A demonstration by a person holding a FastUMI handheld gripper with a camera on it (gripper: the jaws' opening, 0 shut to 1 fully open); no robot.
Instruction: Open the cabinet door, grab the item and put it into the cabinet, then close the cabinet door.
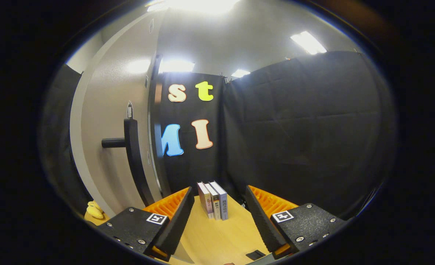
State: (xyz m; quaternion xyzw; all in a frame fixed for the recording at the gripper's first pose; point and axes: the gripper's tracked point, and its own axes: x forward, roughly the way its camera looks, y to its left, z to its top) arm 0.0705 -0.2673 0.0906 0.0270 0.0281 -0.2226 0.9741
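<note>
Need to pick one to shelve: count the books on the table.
3. The books stand upright side by side on the table, just ahead of the open tool, between its fingers; none looks hidden.

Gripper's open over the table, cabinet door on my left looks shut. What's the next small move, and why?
Probably swing the gripper left toward the black handle on the cabinet door. The door looks closed and the fingers are empty, so opening comes before taking the books standing just ahead.

The table [217, 239] was smooth pale wood, the books [213, 200] had shiny paper covers, the cabinet door [110, 110] looked matt.
</note>
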